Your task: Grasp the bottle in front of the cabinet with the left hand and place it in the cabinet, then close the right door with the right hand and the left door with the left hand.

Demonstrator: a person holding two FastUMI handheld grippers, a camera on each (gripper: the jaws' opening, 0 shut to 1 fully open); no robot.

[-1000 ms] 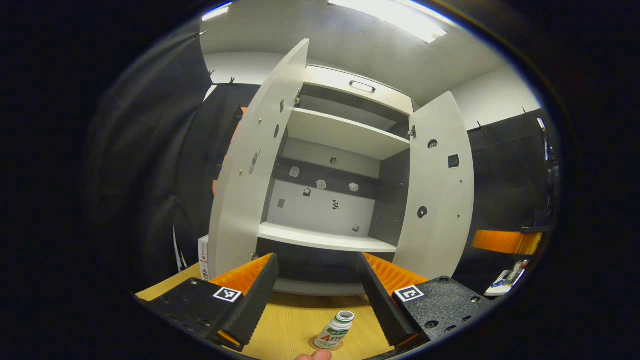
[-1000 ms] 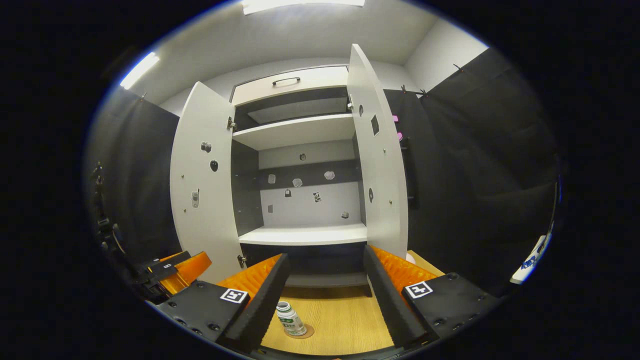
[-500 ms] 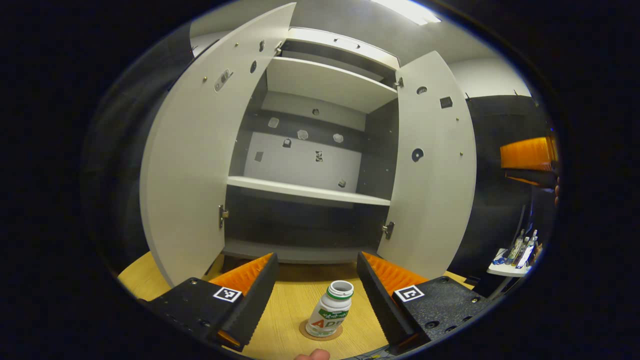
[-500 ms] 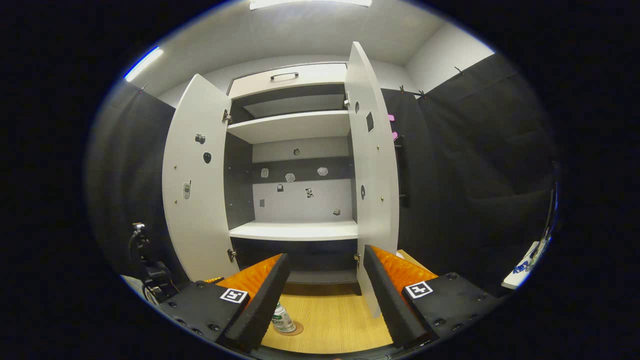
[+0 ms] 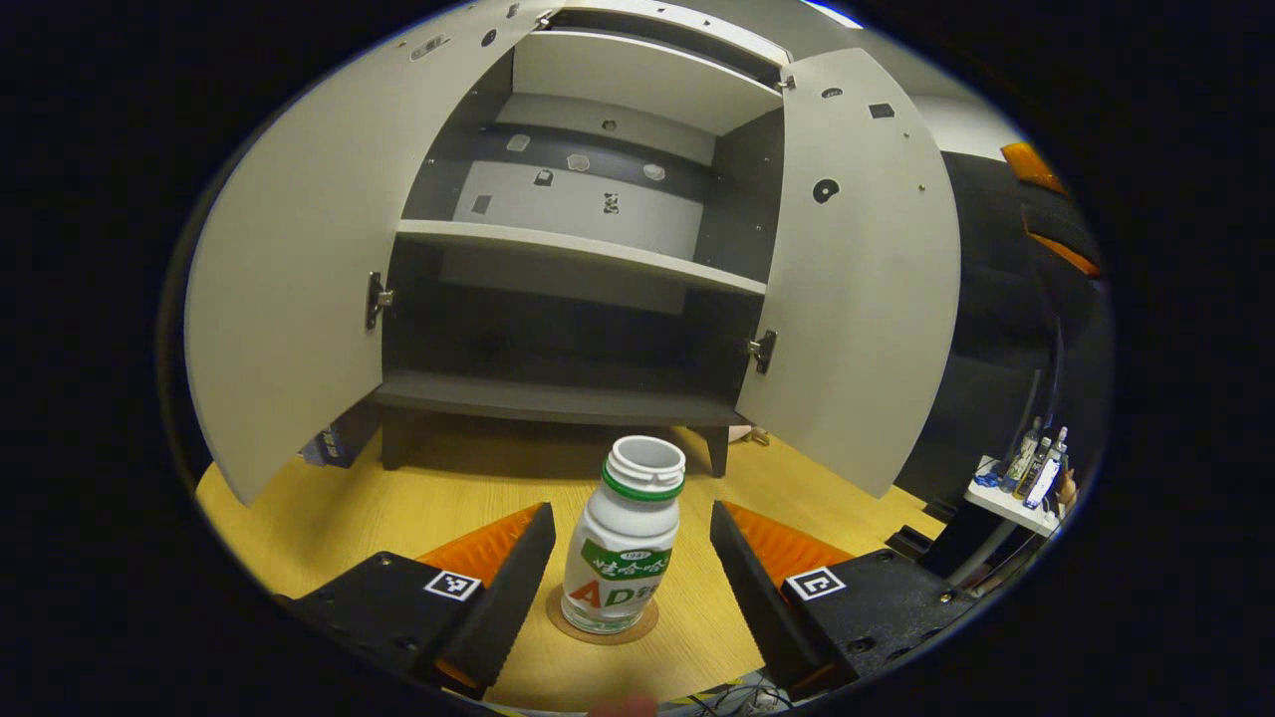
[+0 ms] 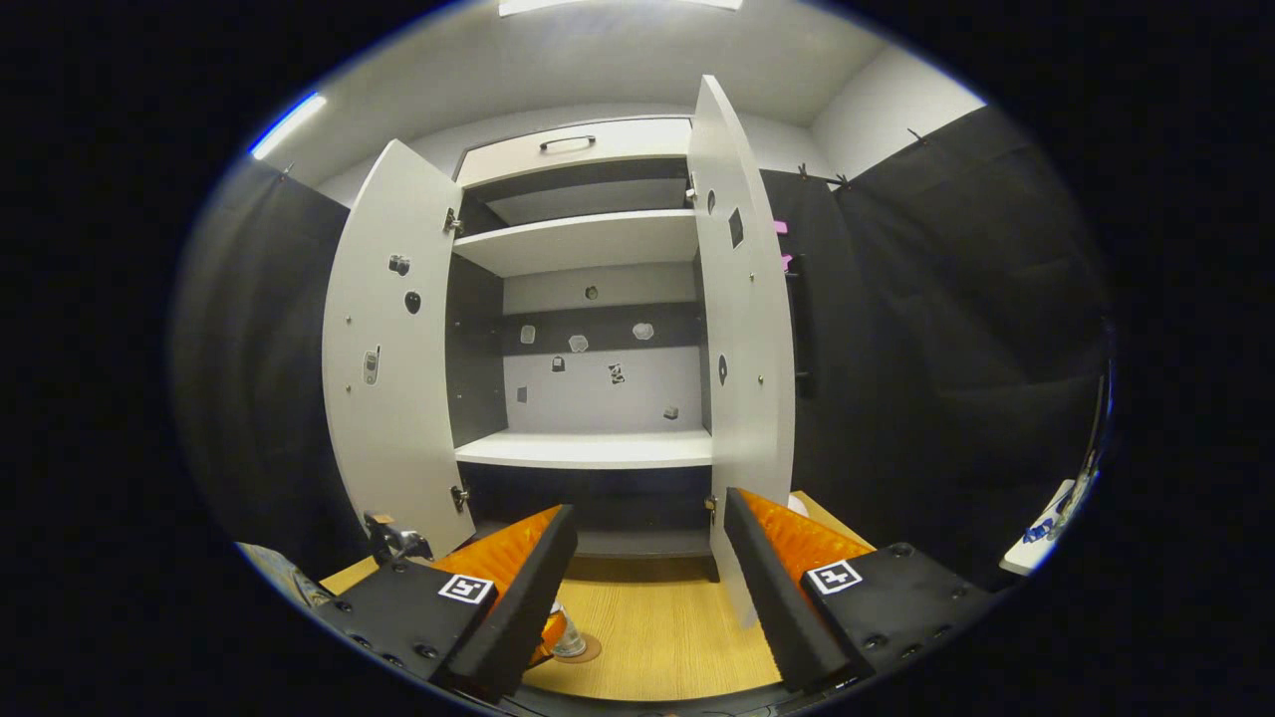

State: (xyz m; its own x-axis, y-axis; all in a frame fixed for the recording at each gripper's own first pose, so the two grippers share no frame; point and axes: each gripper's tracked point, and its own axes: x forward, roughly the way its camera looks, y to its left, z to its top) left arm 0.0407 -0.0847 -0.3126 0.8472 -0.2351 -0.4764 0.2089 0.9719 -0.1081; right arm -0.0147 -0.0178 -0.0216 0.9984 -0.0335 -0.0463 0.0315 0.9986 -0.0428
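Cabinet (image 5: 588, 259) stands on the wooden worktop (image 5: 329, 508), both doors swung wide. Left door (image 5: 299, 249) and right door (image 5: 862, 269) flank the open interior in the left gripper view; a pale middle shelf (image 5: 578, 254) and a dark bottom shelf (image 5: 558, 398) are visible inside, nothing on either. Right gripper view shows the same cabinet (image 6: 588, 329) from further back and lower, right door (image 6: 742, 329) nearly edge-on, left door (image 6: 388, 349) angled open.

Left gripper (image 5: 630, 558): jaws spread wide, nothing clamped. Bottle (image 5: 626, 536) stands upright on a round brown coaster (image 5: 602, 629) on the worktop, in front of the cabinet's bottom edge, roughly centred on the opening. It sits between the two fingers, near their tips, with a clear gap each side; no contact. White body, green neck ring, no cap, label facing the camera.

Right gripper (image 6: 649, 558): jaws also apart, holding nothing, pointed at the cabinet's lower opening. The bottle's base (image 6: 568, 642) and coaster edge peek out just right of its left finger, mostly hidden behind it. An orange bit of the left gripper shows right beside the bottle there; contact cannot be judged from that view.

Small white side shelf with bottles (image 5: 1026, 483) sits far right, off the worktop.
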